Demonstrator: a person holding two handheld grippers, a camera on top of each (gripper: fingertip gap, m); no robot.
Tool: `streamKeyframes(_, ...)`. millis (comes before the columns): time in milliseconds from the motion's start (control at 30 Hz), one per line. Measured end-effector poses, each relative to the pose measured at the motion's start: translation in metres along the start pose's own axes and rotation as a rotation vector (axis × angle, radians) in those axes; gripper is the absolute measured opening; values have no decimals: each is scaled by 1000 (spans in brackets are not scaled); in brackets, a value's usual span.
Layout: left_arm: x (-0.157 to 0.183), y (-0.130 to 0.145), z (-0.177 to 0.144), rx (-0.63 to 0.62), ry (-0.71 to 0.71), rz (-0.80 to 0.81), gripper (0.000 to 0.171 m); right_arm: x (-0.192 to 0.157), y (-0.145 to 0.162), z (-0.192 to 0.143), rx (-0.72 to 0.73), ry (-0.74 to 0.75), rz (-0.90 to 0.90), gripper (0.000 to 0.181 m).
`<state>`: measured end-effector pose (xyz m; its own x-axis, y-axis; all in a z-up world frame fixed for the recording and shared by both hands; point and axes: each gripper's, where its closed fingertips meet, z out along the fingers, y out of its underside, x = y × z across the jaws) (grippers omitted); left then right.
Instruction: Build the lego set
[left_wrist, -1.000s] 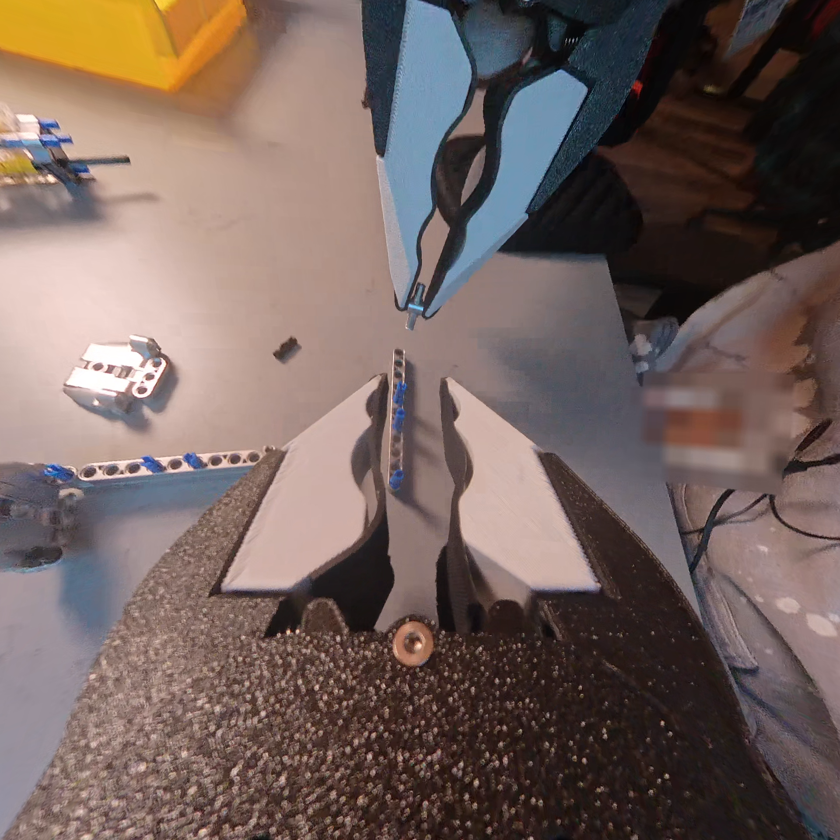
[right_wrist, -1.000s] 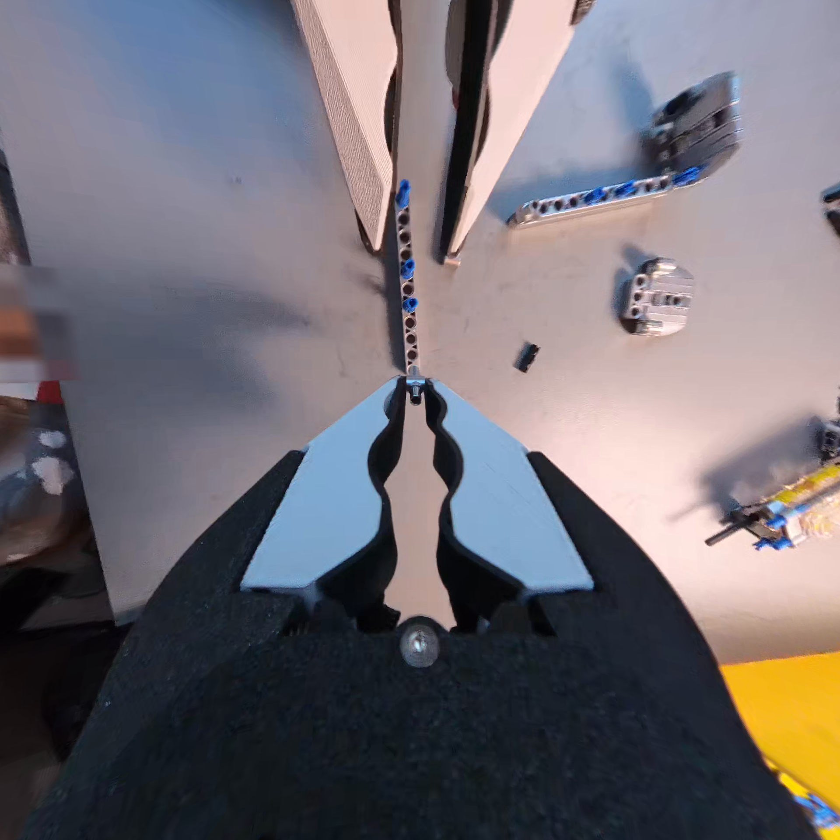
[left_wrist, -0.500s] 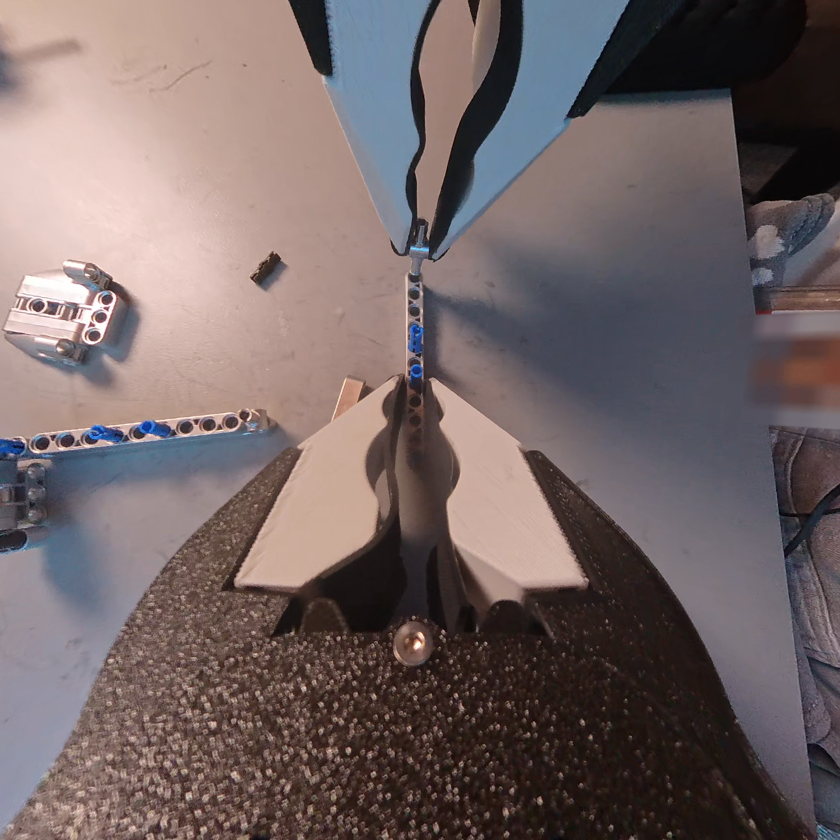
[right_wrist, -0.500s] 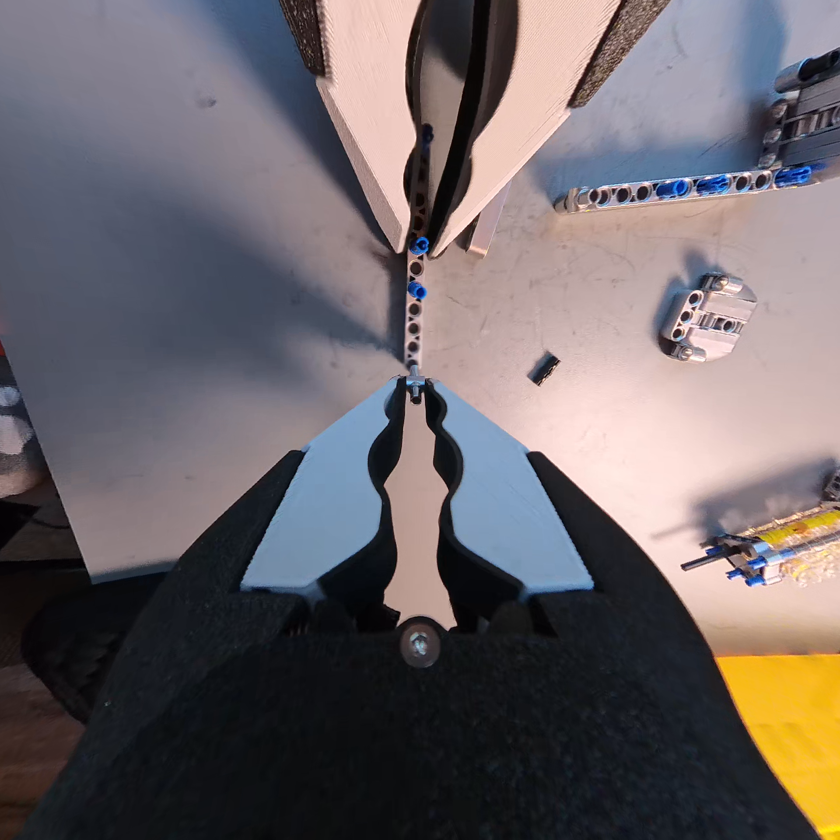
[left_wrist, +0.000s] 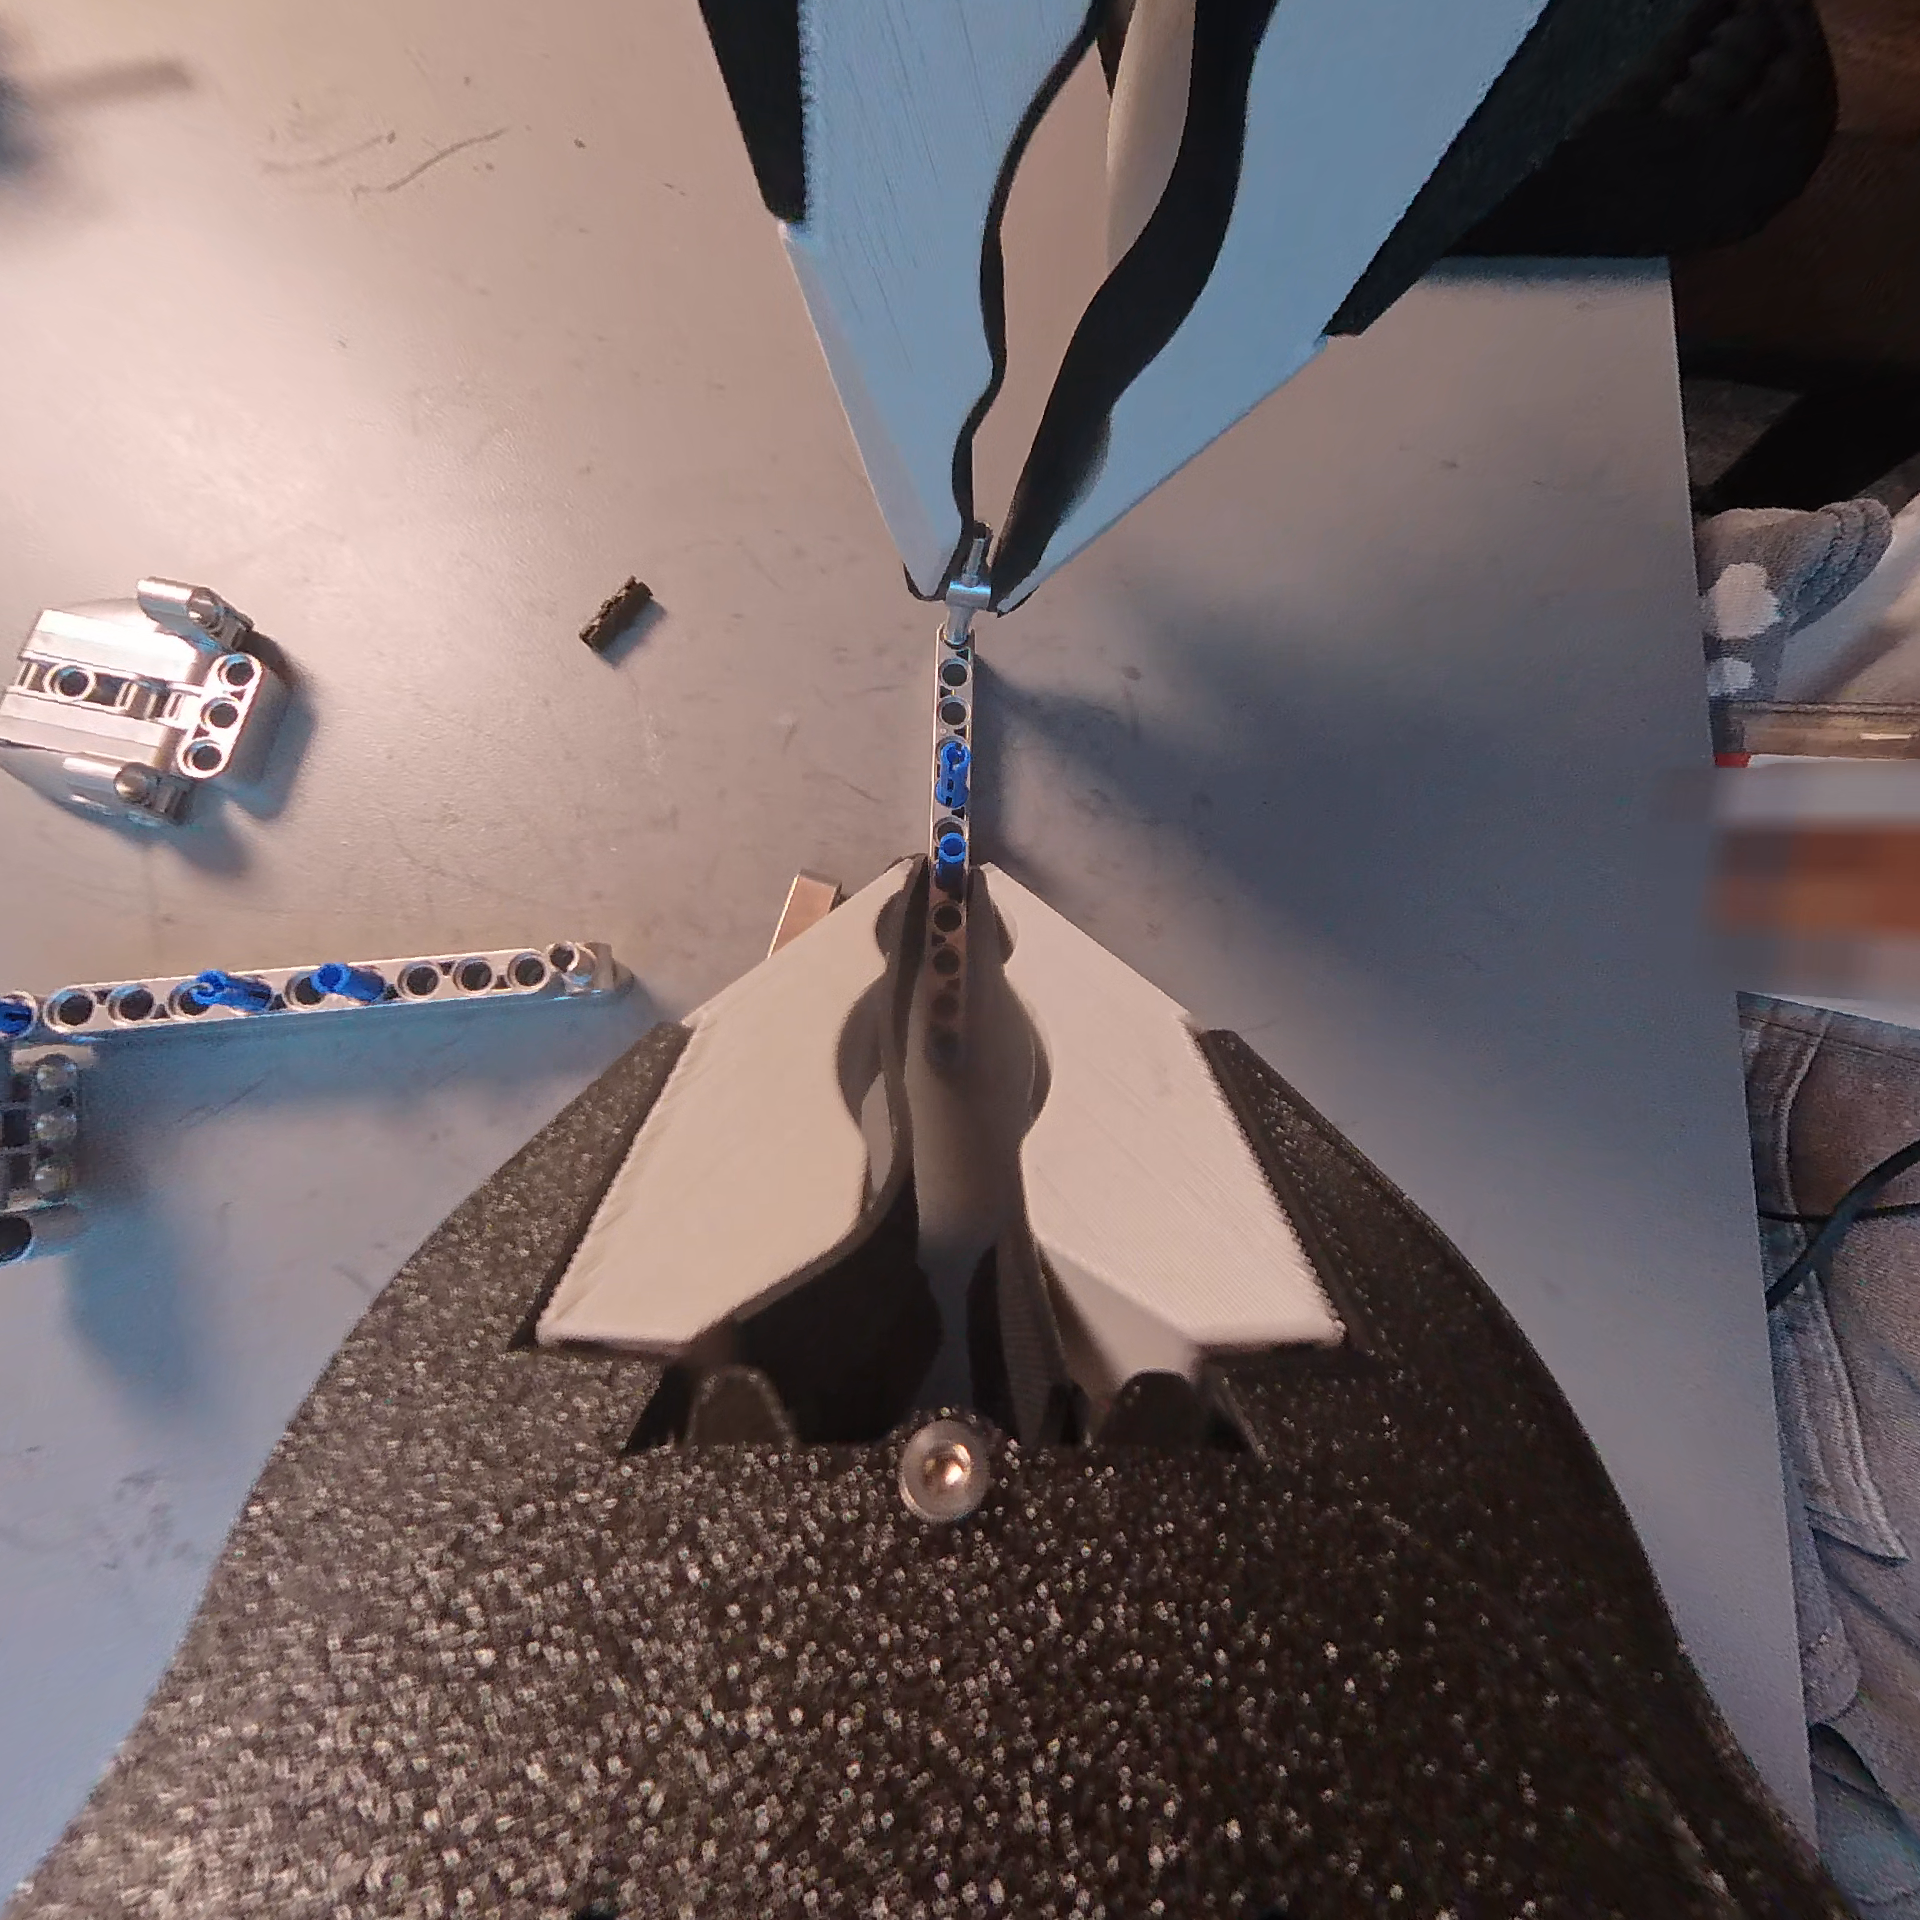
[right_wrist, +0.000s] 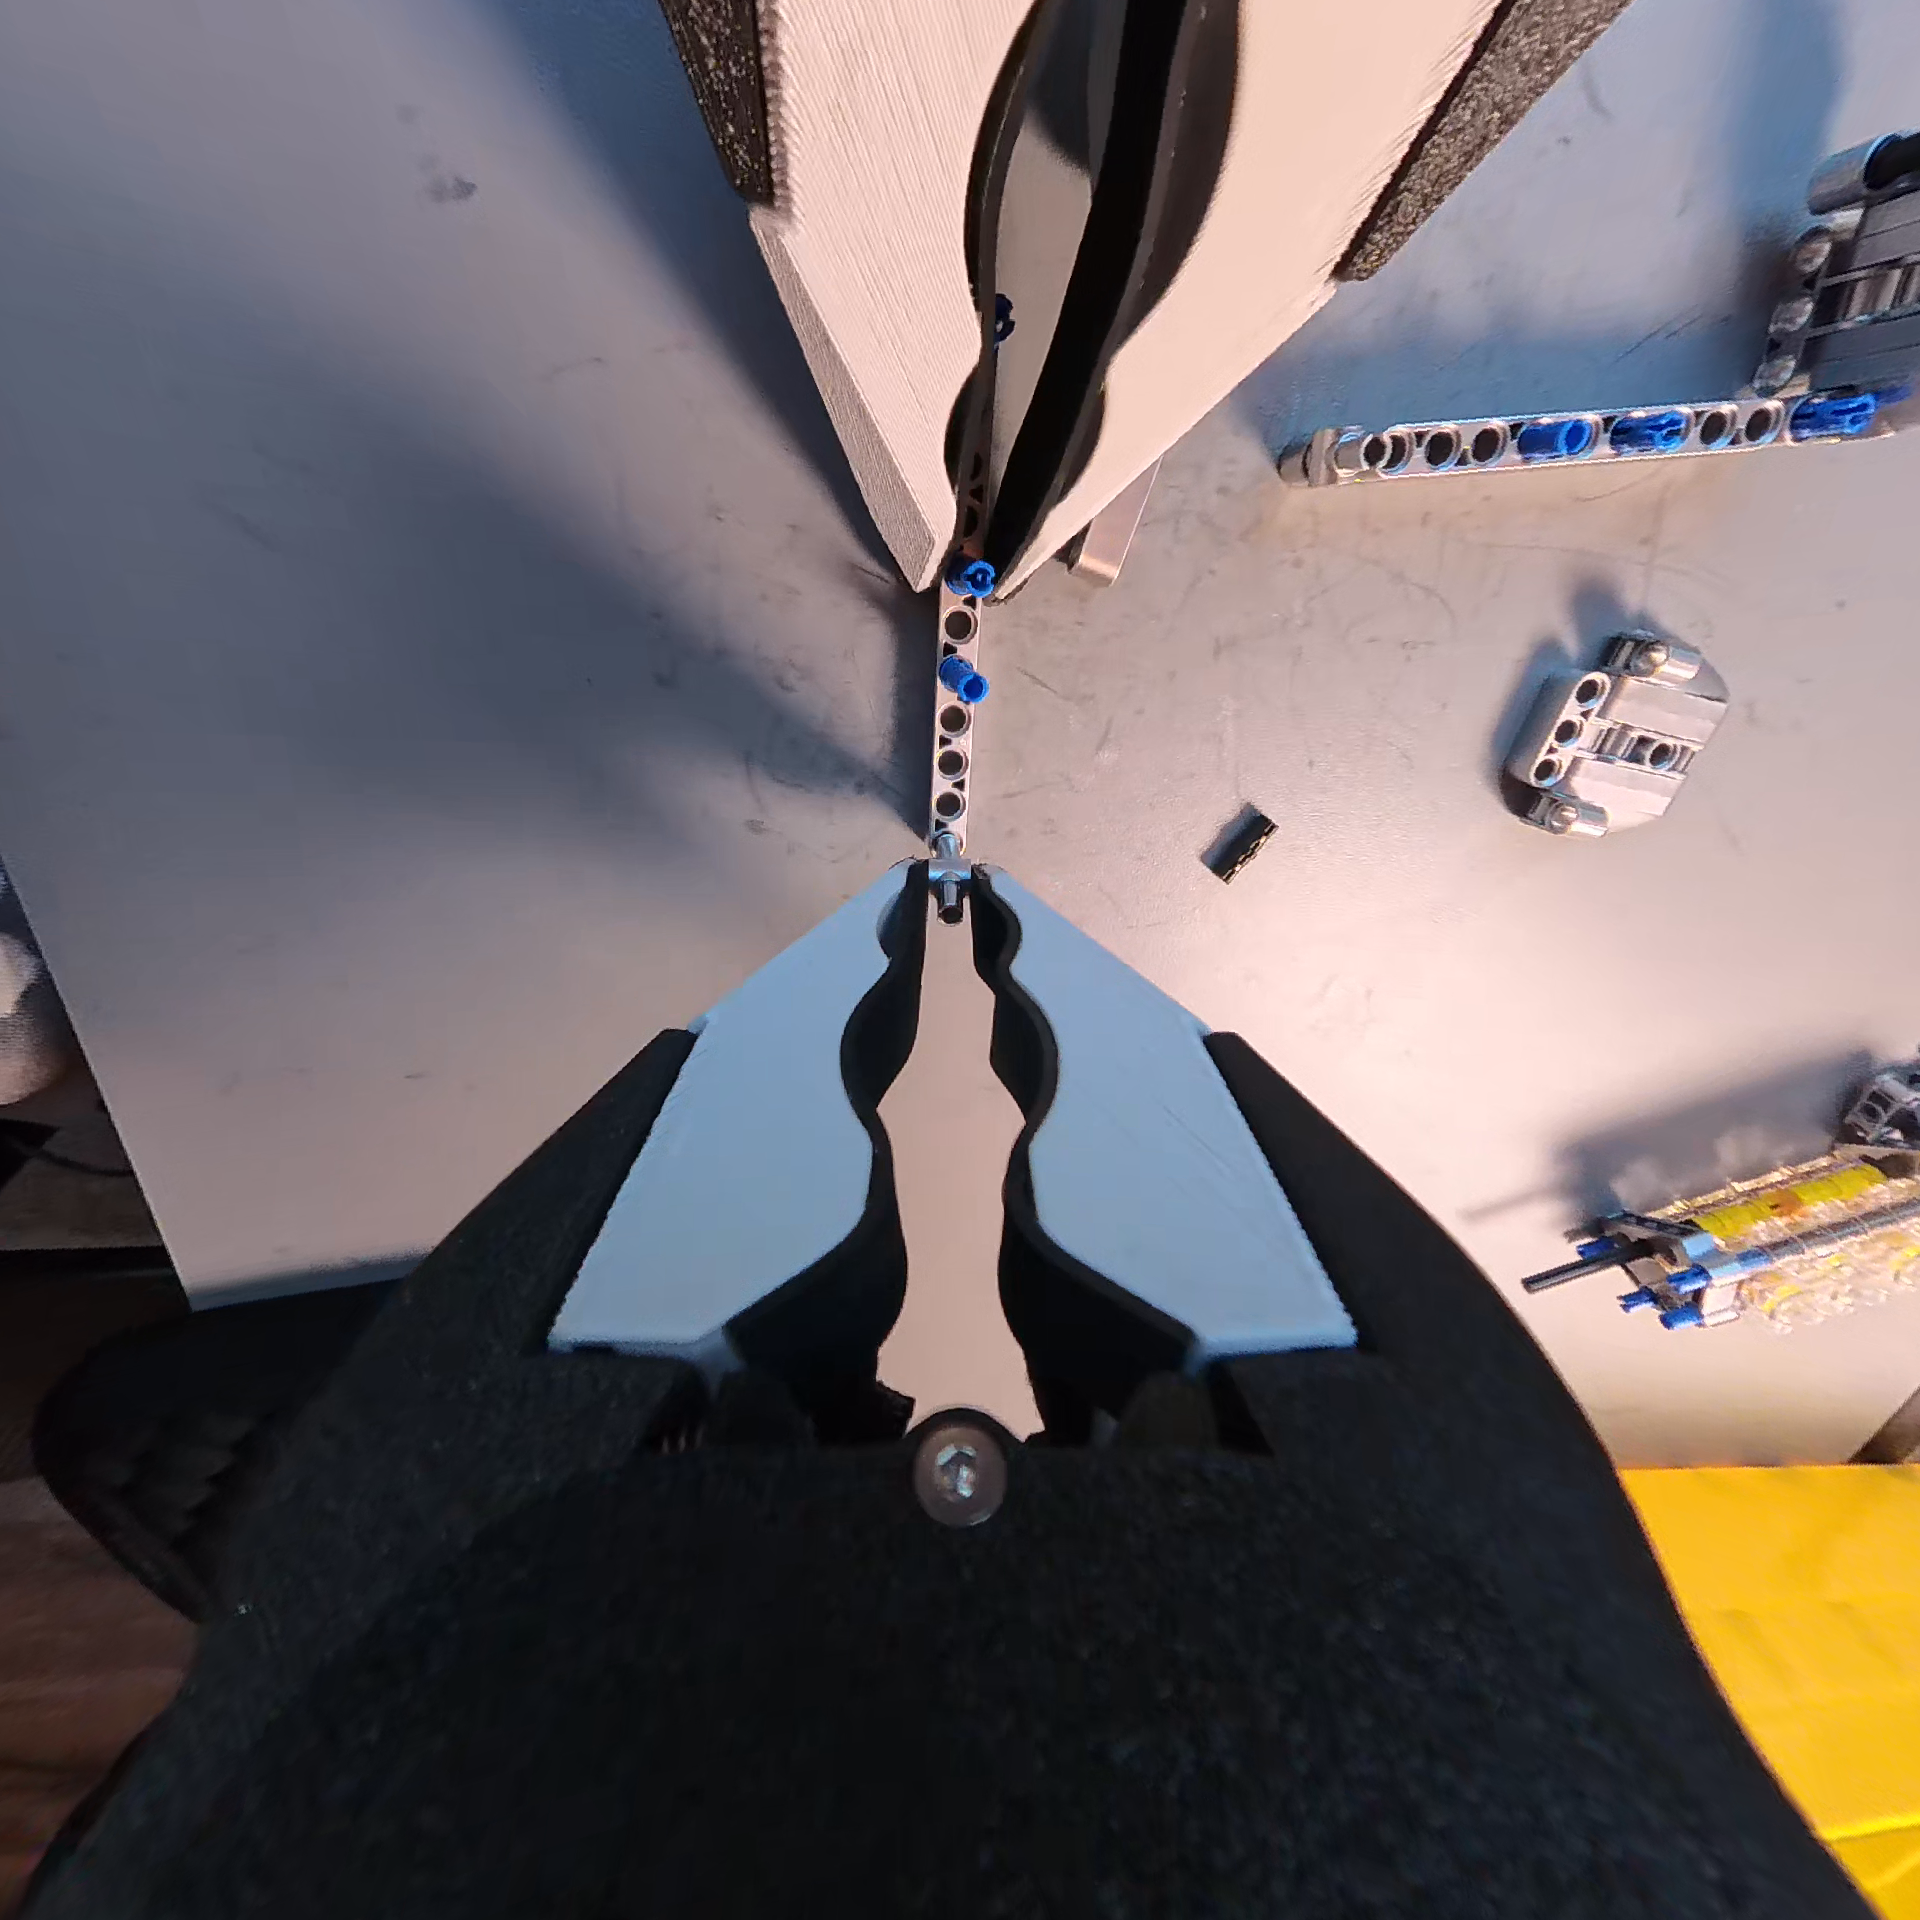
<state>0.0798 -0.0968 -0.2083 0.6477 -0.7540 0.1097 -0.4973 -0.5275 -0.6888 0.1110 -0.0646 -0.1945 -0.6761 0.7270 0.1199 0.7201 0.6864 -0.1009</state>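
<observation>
Left gripper (left_wrist: 951, 868): closed down on the grey holed beam (left_wrist: 954, 727), gripping it edge-on by its near half. The far half sticks out past the fingertips with two blue pins (left_wrist: 952, 774) in it.

Right gripper (right_wrist: 948, 878): nearly closed, pinching a small grey pin (right_wrist: 948, 883) at the very tips. The pin meets the beam's free end hole; I cannot tell how deep it sits.

Pose: the two grippers face each other nose to nose and in line, with the beam as a straight bridge between them. Both tilt down toward the bench (left_wrist: 1351, 935). Going by the shadow under it, the beam is held clear of the surface, nearer the side edge of the bench than the other parts are.

Around, toward the bench middle:
- a second holed beam with blue pins (left_wrist: 332, 987), lying flat
- a grey panel block (left_wrist: 125, 707)
- a small black piece (left_wrist: 620, 613)
- a flat grey strip (left_wrist: 805, 914), just beside my left fingertip

In the right wrist view, a part-built assembly with a yellow core (right_wrist: 1766, 1236) lies near a yellow bin (right_wrist: 1787, 1662) at the bench edge.
</observation>
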Motion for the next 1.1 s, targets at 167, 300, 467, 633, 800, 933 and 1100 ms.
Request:
streamKeyframes(167, 0, 0, 0, 6, 15, -23, 5, 1, 0, 1, -18, -5, -18, 5)
streamKeyframes(300, 0, -1, 0, 3, 14, -28, 5, 0, 0, 1, -41, -8, -37, 5)
streamKeyframes(467, 0, -1, 1, 7, 21, -38, 5, -1, 0, 0, -93, -17, -100, 5)
streamKeyframes(633, -2, -2, 0, 25, 36, -67, 5, -1, 0, 1, -122, -42, -150, 5)
streamKeyframes(800, -3, -2, 1, 24, 29, -56, 5, -2, 0, 1, -167, -82, -203, 5)
streamKeyframes(933, -3, -2, 1, 28, 31, -55, 5, -3, 0, 1, -203, -104, -243, 5)
streamKeyframes(1100, -4, -2, 1, 29, 27, -53, 5, -4, -1, 1, -215, -126, -259, 5)
